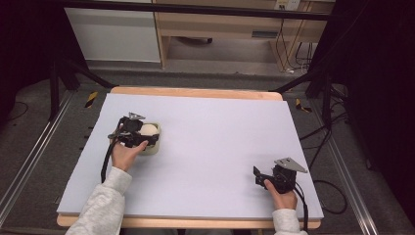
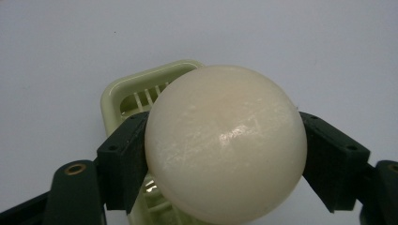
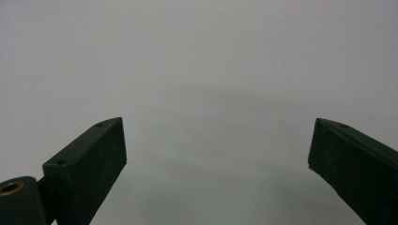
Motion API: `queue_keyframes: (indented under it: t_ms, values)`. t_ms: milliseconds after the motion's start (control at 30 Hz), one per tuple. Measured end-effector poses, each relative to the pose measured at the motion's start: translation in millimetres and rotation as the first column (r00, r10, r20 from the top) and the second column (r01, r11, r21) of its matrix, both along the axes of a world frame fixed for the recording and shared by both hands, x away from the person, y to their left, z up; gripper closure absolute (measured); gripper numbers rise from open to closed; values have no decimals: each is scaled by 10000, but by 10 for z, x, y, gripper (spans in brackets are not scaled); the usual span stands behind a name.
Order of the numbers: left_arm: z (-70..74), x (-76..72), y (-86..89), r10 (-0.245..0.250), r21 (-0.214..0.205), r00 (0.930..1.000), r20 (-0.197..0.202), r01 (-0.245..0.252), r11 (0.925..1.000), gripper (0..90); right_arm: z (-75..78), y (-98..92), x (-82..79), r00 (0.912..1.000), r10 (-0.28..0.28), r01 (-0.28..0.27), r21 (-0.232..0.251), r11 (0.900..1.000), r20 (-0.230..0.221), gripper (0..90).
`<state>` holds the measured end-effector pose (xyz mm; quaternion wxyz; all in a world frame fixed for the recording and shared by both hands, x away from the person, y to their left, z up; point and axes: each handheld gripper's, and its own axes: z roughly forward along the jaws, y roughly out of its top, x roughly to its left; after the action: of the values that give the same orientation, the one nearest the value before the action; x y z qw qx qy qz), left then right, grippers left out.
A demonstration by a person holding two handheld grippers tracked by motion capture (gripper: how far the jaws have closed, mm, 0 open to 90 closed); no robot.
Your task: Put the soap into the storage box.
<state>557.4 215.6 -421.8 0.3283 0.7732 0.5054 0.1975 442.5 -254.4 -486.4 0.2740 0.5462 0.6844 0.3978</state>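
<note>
The left gripper (image 2: pixel 225 154) is clamped on a round, cream-white bar of soap (image 2: pixel 225 145). One pad presses on each side of the soap, about at its widest part, and the soap sits between the jaws near their tips. Just behind and below the soap, past the jaw tips, there is a pale green soap dish (image 2: pixel 136 93) with a slotted bottom. In the high view the left gripper (image 1: pixel 142 134) hangs over this dish (image 1: pixel 154 148) with the soap (image 1: pixel 149 129) right above it, so I judge that the soap is close to the dish; whether it already touches the dish I cannot tell.

The soap looks hard and smooth, with a shiny spot on top (probably it is a little waxy, maybe damp). I think it is light but slippery, and because it is round it can roll or squirt out of the jaws if the pads sit above or below the widest line. The best place to hold it is at this middle line, with a firm but not crushing squeeze, since pads can mark the surface.

The right gripper (image 3: pixel 218 154) has its jaws wide apart with nothing between them, and in front of them is the plain grey-white table cover (image 3: pixel 197 56). In the high view it (image 1: pixel 258 177) rests well apart from the dish, near the front right corner.
</note>
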Motion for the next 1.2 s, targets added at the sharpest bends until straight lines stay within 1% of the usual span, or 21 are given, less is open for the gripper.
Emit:
queue_keyframes:
  t_ms: [133, 233, 467, 867, 1200]
  values:
    - [-16, 42, 26, 94, 39, 10000, -32, -94, 9999, 238, 0, 0, 0, 10000, 4, -4, 2, 10000, 0, 51]
    - [-44, 79, 59, 245, 73, 9996, -138, -244, 9997, 239, 0, 0, 0, 10000, 8, -8, 6, 10000, -4, 51]
    - [-81, 114, 80, 328, 171, 9991, -250, -324, 9993, 239, 0, 0, 1, 10000, 12, -12, 14, 10000, -19, 50]
    - [-148, 129, 58, 304, 338, 9986, -432, -289, 9990, 239, -1, 0, 2, 10000, 10, -10, 18, 10000, -17, 50]
    - [-180, 131, 66, 322, 439, 9983, -490, -300, 9986, 239, -1, 0, 2, 10000, 11, -11, 16, 10000, -24, 50]
